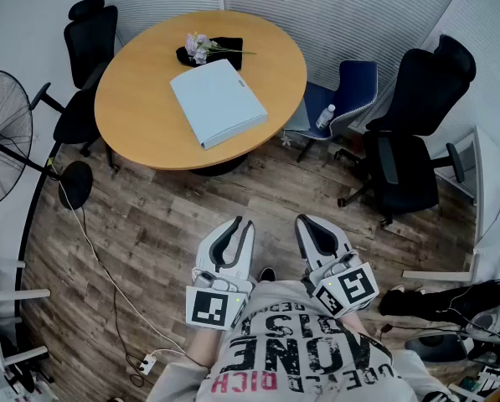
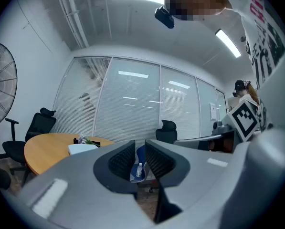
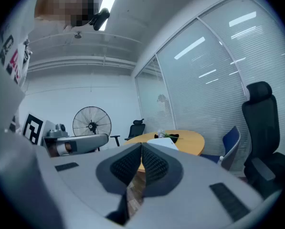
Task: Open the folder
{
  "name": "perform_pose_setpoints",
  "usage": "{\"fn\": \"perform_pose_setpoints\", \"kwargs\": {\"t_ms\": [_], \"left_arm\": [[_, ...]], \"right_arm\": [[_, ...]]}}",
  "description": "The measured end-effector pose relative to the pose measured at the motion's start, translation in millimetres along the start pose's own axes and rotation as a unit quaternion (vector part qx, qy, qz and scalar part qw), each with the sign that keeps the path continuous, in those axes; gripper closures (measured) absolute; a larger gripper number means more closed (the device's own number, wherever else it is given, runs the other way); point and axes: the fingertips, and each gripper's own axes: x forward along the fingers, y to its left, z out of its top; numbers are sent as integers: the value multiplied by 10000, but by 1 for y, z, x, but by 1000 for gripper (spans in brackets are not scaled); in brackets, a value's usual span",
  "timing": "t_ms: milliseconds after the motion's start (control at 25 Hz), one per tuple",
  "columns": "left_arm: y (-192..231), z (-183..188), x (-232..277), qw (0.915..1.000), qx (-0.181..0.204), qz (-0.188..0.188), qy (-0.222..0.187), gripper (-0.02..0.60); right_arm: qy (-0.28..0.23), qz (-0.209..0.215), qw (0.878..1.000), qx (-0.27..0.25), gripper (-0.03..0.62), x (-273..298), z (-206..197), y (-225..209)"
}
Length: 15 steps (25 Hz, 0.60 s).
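The light blue folder point(image 1: 219, 103) lies closed on the round wooden table point(image 1: 141, 99), far ahead of both grippers. My left gripper point(image 1: 239, 221) and right gripper point(image 1: 306, 220) hang side by side close to the person's body, over the wood floor. In the left gripper view the left gripper point(image 2: 140, 149) shows a narrow gap between its jaws with nothing in it; the folder point(image 2: 82, 148) is small on the table point(image 2: 42, 149). In the right gripper view the right gripper point(image 3: 142, 146) has its tips touching and holds nothing; the folder point(image 3: 163, 143) lies beyond.
A bunch of flowers on a black cloth point(image 1: 201, 47) lies behind the folder. Black office chairs point(image 1: 86, 48) point(image 1: 413, 115) and a blue chair point(image 1: 350, 86) with a bottle point(image 1: 325, 117) ring the table. A standing fan point(image 1: 2, 149) is at left; a cable point(image 1: 107, 283) runs across the floor.
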Motion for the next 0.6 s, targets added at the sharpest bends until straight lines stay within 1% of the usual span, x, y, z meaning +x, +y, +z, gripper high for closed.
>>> {"fn": "perform_pose_setpoints", "kwargs": {"t_ms": [160, 240, 320, 520, 600], "left_arm": [[-10, -1, -13, 9993, -204, -179, 239, 509], [-11, -1, -18, 9991, -203, -242, 270, 509], [-10, -2, -22, 9992, -133, -280, 267, 509], [-8, 5, -27, 9992, -177, -303, 185, 509], [-8, 7, -28, 9994, -114, -287, 144, 509]], "right_arm": [[5, -73, 10000, 47, 582, -4, 2, 11], [-30, -78, 10000, 53, 582, -5, 3, 18], [-77, -95, 9999, 84, 582, -5, 3, 25], [-63, -110, 9999, 75, 582, -5, 2, 34], [-75, -115, 9999, 68, 582, -7, 3, 34]]}}
